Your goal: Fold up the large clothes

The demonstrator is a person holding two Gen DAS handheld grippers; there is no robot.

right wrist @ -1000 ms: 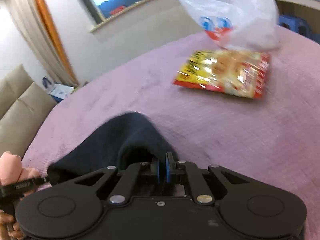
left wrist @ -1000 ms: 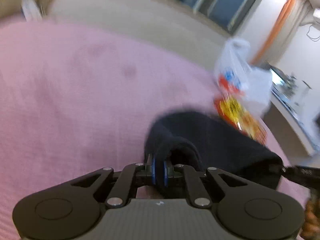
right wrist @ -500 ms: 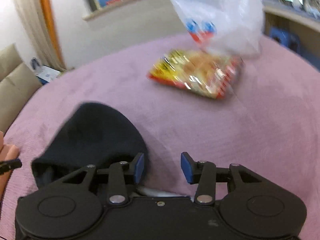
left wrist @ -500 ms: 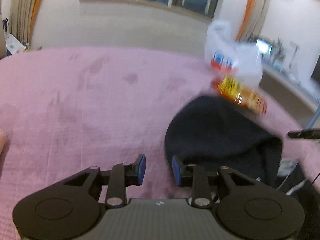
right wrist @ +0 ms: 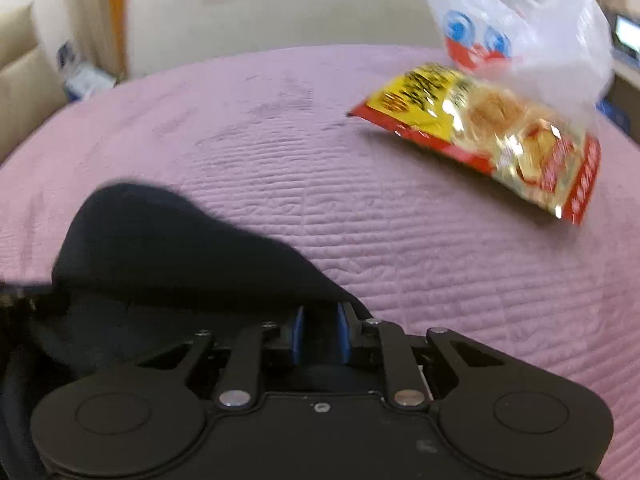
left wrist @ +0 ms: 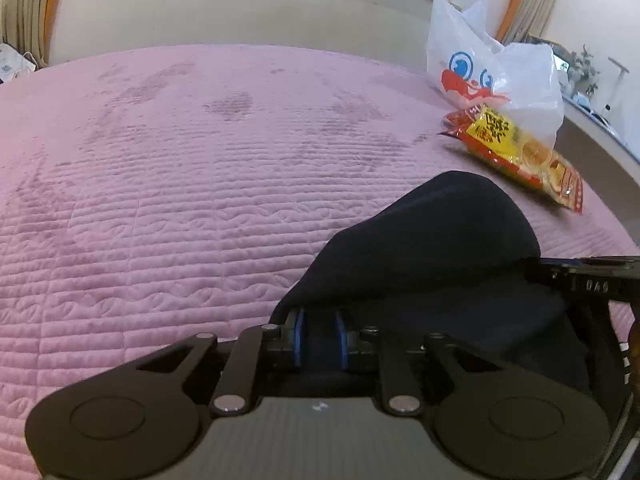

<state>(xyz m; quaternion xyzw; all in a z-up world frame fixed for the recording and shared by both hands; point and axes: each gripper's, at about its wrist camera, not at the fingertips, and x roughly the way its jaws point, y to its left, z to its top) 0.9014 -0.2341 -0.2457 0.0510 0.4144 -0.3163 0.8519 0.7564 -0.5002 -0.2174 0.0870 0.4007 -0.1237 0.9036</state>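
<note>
A dark navy garment lies bunched on the pink quilted bedspread. My left gripper has a thick fold of its near edge between the blue pads, and its jaws are closing on it. In the right wrist view the same garment spreads to the left. My right gripper is also closing, its pads pressing a fold of the dark cloth. The right gripper's black finger shows at the right edge of the left wrist view.
A white plastic bag and a red and yellow snack packet sit on the bed beyond the garment, also bag and packet. A beige sofa stands off the bed's left. Bare pink quilt stretches left.
Both grippers let go of the cloth's edge, opened wide, shifted along the garment, and now close on a thicker fold of it.
</note>
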